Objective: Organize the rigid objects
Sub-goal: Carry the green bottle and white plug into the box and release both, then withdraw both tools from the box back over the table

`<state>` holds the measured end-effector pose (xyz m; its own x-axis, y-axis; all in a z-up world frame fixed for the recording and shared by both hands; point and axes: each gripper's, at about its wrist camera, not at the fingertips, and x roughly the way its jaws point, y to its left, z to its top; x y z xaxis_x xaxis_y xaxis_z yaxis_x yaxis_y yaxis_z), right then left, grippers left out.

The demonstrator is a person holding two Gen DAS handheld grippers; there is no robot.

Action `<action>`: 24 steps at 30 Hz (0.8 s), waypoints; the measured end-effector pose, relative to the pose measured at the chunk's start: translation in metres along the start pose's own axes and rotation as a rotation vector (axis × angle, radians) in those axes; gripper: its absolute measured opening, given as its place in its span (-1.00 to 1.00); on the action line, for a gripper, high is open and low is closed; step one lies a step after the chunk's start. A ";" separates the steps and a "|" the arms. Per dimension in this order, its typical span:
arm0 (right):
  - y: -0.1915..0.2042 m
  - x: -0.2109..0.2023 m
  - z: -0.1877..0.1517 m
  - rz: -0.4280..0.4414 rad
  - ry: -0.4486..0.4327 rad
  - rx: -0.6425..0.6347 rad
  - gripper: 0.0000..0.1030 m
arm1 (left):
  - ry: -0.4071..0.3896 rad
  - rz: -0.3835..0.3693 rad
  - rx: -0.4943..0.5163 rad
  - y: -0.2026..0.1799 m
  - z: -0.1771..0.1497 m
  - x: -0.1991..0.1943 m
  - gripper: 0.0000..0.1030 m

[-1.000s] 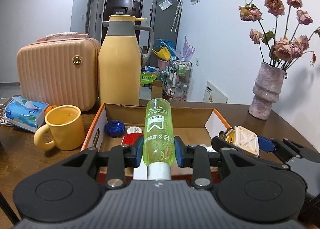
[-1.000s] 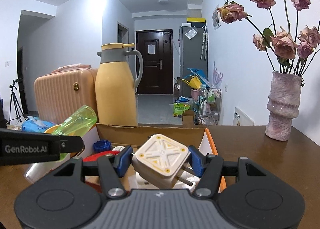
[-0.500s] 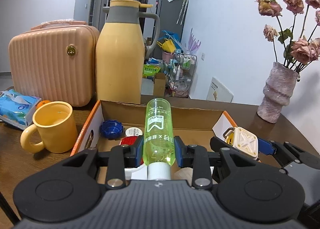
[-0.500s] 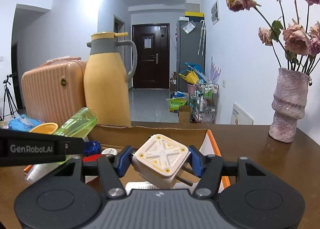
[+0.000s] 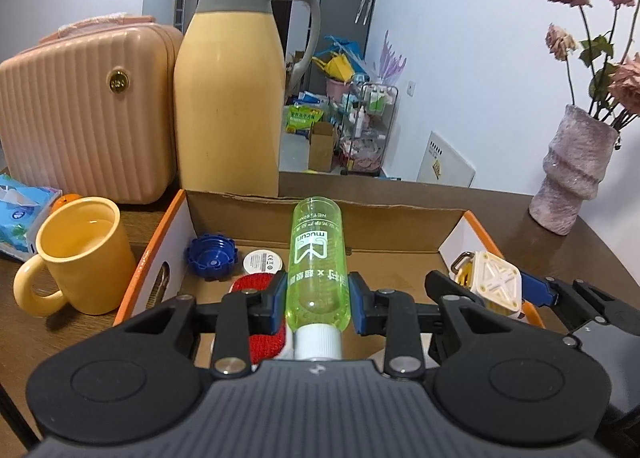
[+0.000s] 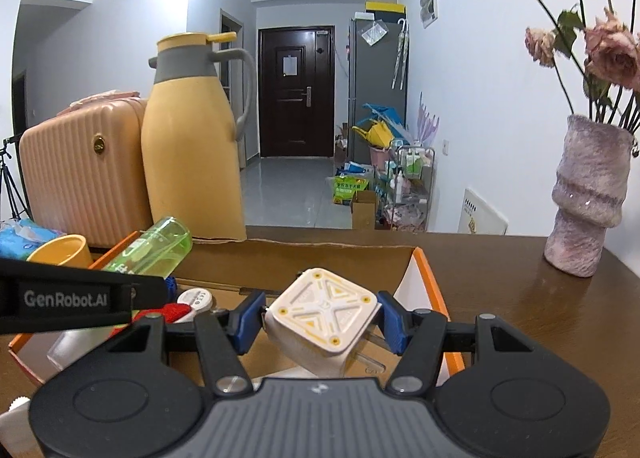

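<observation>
My left gripper (image 5: 318, 304) is shut on a clear green bottle (image 5: 317, 258) with a white cap, lying along the fingers, base pointing away, over the open cardboard box (image 5: 320, 214). The same bottle (image 6: 154, 246) shows at the left of the right wrist view. My right gripper (image 6: 320, 320) is shut on a white and yellow plug adapter (image 6: 324, 316), prongs toward the lower right, above the box's (image 6: 320, 254) right half. The adapter (image 5: 494, 284) also appears at the right of the left wrist view. Inside the box lie a blue cap (image 5: 211, 256), a white disc (image 5: 261, 263) and a red item (image 5: 256, 284).
A yellow mug (image 5: 82, 256) stands left of the box. Behind it are a peach case (image 5: 84, 114), a tall yellow jug (image 5: 230, 90) and a blue tissue pack (image 5: 22, 208). A pink vase (image 5: 574, 174) with dried roses stands at the far right on the brown table (image 6: 540, 306).
Both grippers have moved forward and slightly down toward the box, each keeping its object. The box, jug and mug now look larger and nearer.
</observation>
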<state>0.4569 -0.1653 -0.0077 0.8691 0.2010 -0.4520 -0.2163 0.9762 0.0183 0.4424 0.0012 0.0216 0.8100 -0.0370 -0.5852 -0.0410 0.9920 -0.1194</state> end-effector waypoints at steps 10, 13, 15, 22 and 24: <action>-0.004 0.009 -0.001 0.037 0.045 0.004 0.17 | 0.009 0.005 0.002 0.004 -0.001 0.007 -0.23; -0.004 0.007 -0.001 0.033 0.043 0.004 0.30 | -0.026 0.031 0.014 0.004 0.000 -0.002 0.62; -0.005 0.004 0.000 0.031 0.037 0.007 0.74 | -0.060 0.074 0.026 0.005 -0.001 -0.007 0.71; -0.007 0.005 0.001 0.004 0.051 0.012 1.00 | -0.076 0.123 0.022 0.020 0.000 -0.010 1.00; -0.006 0.005 0.000 0.000 0.053 0.009 1.00 | -0.078 0.129 0.020 0.022 0.000 -0.010 1.00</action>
<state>0.4622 -0.1703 -0.0100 0.8443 0.1966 -0.4985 -0.2120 0.9769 0.0261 0.4335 0.0239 0.0252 0.8420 0.1000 -0.5302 -0.1370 0.9901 -0.0308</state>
